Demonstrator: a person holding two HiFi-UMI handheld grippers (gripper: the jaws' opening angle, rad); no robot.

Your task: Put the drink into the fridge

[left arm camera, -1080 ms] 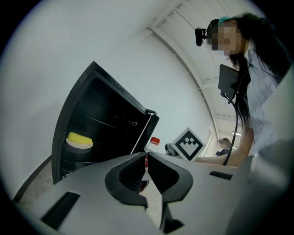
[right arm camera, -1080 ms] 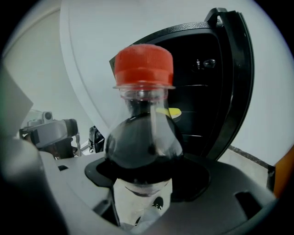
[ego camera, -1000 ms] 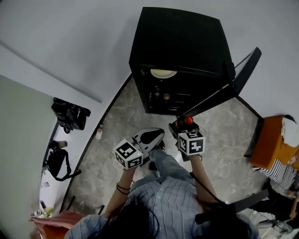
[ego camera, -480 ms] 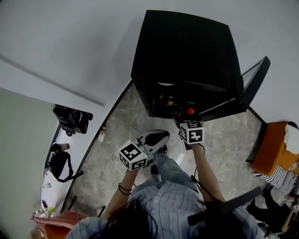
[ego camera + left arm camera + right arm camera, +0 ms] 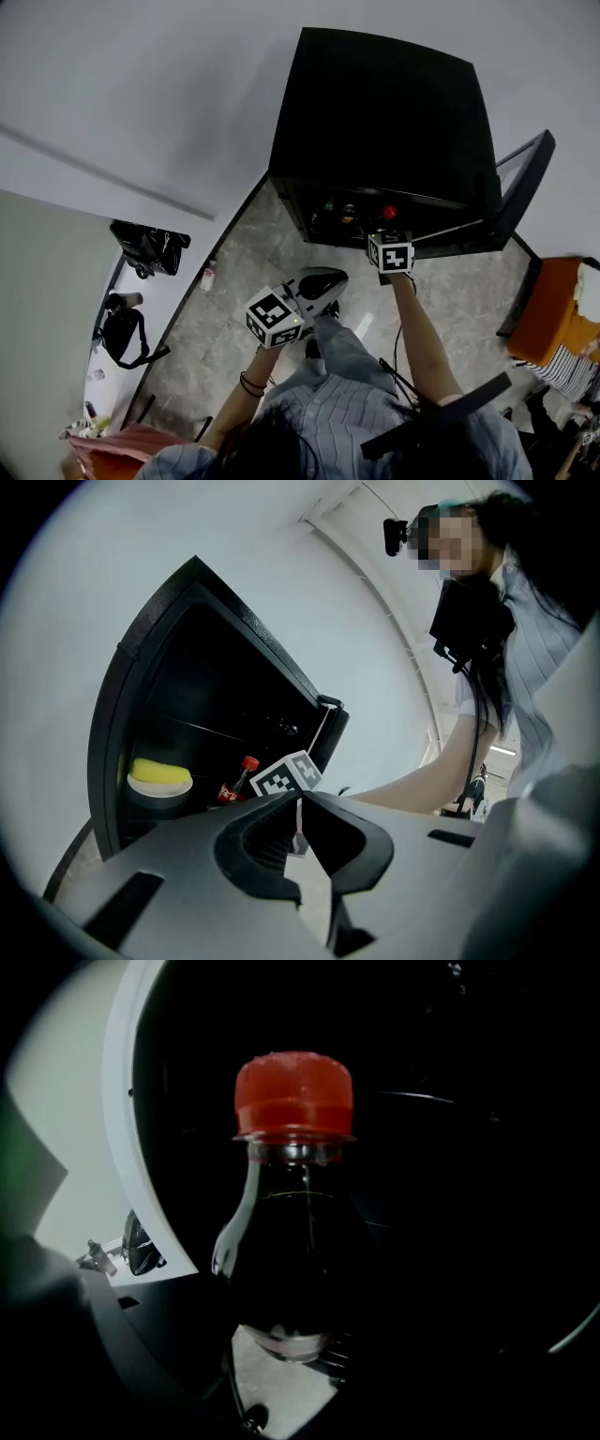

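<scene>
A black fridge [image 5: 380, 112] stands against the wall with its door [image 5: 521, 184] swung open to the right. My right gripper [image 5: 389, 232] is shut on a cola bottle with a red cap [image 5: 388, 212], held upright at the fridge's opening. In the right gripper view the bottle [image 5: 292, 1241] fills the middle, with the dark fridge interior behind it. My left gripper [image 5: 323, 279] hangs lower left over the floor, shut and holding nothing. In the left gripper view, a bowl with something yellow [image 5: 159, 778] sits on a fridge shelf beside the bottle [image 5: 242, 778].
Two black bags [image 5: 147, 247] [image 5: 120, 330] and a small bottle [image 5: 208, 276] lie by the wall at the left. An orange piece of furniture [image 5: 551, 314] and a person in striped clothing [image 5: 566, 375] are at the right. Other small items [image 5: 348, 212] sit inside the fridge.
My right gripper has carried the bottle forward from in front of the fridge up to its opening. The left gripper has shifted slightly to the right and stays shut.
</scene>
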